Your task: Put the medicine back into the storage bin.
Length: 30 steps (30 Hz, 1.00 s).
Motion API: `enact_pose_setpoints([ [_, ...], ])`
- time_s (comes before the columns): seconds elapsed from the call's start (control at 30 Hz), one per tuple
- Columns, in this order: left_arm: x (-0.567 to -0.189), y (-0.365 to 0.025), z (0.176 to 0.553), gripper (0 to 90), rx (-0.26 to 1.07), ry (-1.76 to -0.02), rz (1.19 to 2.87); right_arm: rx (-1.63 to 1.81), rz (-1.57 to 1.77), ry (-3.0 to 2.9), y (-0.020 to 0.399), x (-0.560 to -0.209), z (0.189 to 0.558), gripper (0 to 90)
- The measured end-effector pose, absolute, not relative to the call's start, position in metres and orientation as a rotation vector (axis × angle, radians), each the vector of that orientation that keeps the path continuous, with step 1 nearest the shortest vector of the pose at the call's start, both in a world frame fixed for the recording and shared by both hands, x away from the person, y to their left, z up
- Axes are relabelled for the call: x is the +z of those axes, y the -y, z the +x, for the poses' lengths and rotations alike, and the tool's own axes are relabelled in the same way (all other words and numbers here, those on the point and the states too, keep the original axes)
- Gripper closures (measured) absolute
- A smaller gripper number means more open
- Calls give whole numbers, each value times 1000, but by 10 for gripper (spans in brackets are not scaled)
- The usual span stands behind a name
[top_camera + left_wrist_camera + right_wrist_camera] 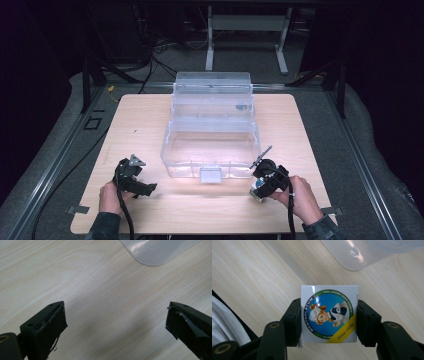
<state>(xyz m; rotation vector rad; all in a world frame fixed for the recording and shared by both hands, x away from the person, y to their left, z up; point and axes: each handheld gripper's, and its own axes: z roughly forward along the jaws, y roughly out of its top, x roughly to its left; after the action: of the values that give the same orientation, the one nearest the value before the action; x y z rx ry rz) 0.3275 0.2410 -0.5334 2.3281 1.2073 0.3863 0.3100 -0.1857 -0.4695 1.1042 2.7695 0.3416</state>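
A clear plastic storage box (210, 140) stands in the middle of the wooden table (150, 120), its lid open toward the back. My right gripper (261, 187), near the box's front right corner, is shut on a small white Mentholatum box (329, 313) with a blue round picture; both pads press its sides. That small box (257, 190) hangs just above the wood, and a corner of the clear box (362, 255) lies beyond it. My left gripper (145, 187) sits left of the clear box's front, jaws wide open over bare wood (112, 315), with a clear box corner (155, 252) ahead.
A latch tab (210, 175) juts from the clear box's front wall. Black cables trail from both grippers over the table's near edge. Grey padded flooring and metal rails surround the table; a white stand (245, 35) is behind it.
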Motion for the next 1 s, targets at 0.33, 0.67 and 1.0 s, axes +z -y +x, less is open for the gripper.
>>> enact_pose_setpoints([
  [0.33, -534, -241, 328, 31, 384, -1201, 2329, 342, 1117, -2753, 197, -460, 312, 462],
  [0.67, -534, -238, 328, 38, 391, -1204, 2331, 346, 1122, -2737, 210, -450, 315, 463],
  [1.0, -534, -241, 329, 29, 407, -1222, 2314, 315, 1146, -2730, 226, -444, 323, 463],
])
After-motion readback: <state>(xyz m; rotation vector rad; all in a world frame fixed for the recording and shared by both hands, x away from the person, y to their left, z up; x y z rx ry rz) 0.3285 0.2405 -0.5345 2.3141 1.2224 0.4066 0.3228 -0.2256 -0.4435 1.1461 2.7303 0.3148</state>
